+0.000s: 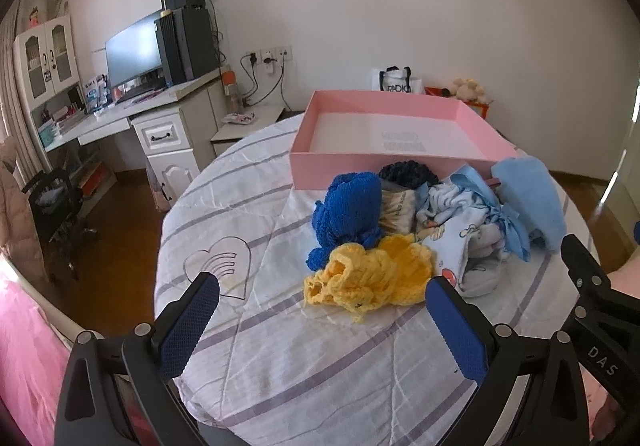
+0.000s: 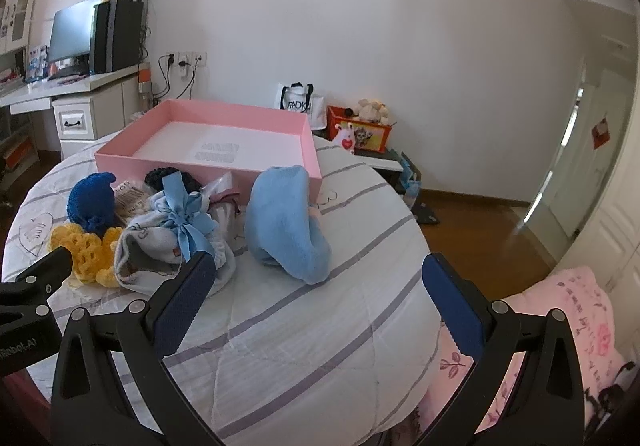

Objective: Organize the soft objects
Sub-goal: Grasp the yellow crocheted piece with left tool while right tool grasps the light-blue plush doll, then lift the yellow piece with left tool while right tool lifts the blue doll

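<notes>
Soft objects (image 1: 400, 230) lie heaped just ahead of both grippers' wide-spread, empty fingers (image 1: 188, 322).

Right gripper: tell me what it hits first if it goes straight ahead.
Most likely the light blue towel, which sits just ahead between the open jaws of the right gripper. Behind it stands the pink box. Depth is hard to judge through the fisheye.

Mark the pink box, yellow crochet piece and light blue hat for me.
pink box (image 1: 332, 165), left wrist view, front wall.
yellow crochet piece (image 1: 372, 278), left wrist view, middle.
light blue hat (image 2: 286, 221), right wrist view, crown.
</notes>
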Motion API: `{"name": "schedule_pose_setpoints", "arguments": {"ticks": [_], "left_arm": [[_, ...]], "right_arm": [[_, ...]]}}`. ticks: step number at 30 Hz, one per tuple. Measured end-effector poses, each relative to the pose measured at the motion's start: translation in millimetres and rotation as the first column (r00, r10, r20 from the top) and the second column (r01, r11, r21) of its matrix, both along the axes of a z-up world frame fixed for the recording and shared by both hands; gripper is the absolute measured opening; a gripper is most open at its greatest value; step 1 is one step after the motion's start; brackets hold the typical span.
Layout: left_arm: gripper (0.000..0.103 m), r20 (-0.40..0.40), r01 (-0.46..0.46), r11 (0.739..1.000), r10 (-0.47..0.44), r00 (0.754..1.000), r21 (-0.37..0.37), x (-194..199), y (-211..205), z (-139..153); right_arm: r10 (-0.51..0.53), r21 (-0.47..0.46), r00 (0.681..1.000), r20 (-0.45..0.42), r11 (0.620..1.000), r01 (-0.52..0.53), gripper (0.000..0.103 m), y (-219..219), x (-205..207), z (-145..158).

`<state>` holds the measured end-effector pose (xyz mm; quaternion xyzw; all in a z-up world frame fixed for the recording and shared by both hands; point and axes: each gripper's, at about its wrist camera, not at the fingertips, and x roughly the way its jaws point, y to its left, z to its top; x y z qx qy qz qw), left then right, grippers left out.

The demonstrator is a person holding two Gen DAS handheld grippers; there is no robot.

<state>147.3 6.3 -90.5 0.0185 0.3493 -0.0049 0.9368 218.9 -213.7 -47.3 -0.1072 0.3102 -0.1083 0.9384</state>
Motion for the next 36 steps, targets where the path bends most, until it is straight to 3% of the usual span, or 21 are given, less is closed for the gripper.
{"name": "schedule_pose_setpoints", "arguments": {"ticks": [5, 13, 16, 21, 23, 25, 27, 28, 29, 32, 36], "left_arm": [[0.102, -0.055, -0.005, 0.999, 0.002, 0.998, -0.048, 18, 5, -14], [0.093, -0.151, -0.028, 0.992, 0.009, 0.988, -0.123, 55, 16, -41], [0.085, -0.16, -0.007, 0.987, -0.019, 0.987, -0.158, 63, 16, -44], [0.052, -0.154, 0.058, 0.982, -0.087, 0.984, -0.181, 64, 11, -45], [0.045, -0.135, 0.069, 0.986, -0.091, 0.987, -0.153, 59, 5, -42], [0.039, -0.118, 0.083, 0.989, -0.098, 0.988, -0.126, 53, 1, -40], [0.03, -0.112, 0.089, 0.988, -0.103, 0.988, -0.13, 51, -1, -37], [0.029, -0.109, 0.091, 0.988, -0.105, 0.988, -0.129, 50, -1, -36], [0.029, -0.104, 0.09, 0.988, -0.104, 0.989, -0.126, 48, 0, -35], [0.027, -0.093, 0.087, 0.989, -0.099, 0.991, -0.119, 42, 0, -30], [0.027, -0.068, 0.084, 0.99, -0.092, 0.993, -0.111, 36, 1, -21]], "right_arm": [[-0.007, -0.002, 1.0, -0.015, 1.0, 0.007, 0.103, -6, 12, -4], [0.006, -0.032, 0.998, -0.059, 0.999, -0.008, 0.103, -16, 52, -18], [0.009, -0.042, 0.997, -0.083, 0.999, -0.012, 0.103, -18, 68, -26], [0.036, 0.001, 0.991, -0.13, 0.999, -0.037, 0.103, -22, 85, -38], [0.047, 0.02, 0.986, -0.158, 0.999, -0.044, 0.101, -23, 90, -44], [0.059, 0.048, 0.983, -0.173, 0.998, -0.051, 0.089, -26, 89, -47], [0.087, 0.108, 0.978, -0.191, 0.992, -0.067, 0.065, -29, 88, -49], [0.103, 0.146, 0.974, -0.203, 0.987, -0.073, 0.047, -31, 89, -50], [0.116, 0.177, 0.97, -0.213, 0.981, -0.079, 0.038, -33, 89, -52], [0.126, 0.21, 0.969, -0.211, 0.974, -0.081, 0.022, -35, 84, -53], [0.127, 0.226, 0.974, -0.186, 0.971, -0.084, 0.014, -37, 74, -44]]}}
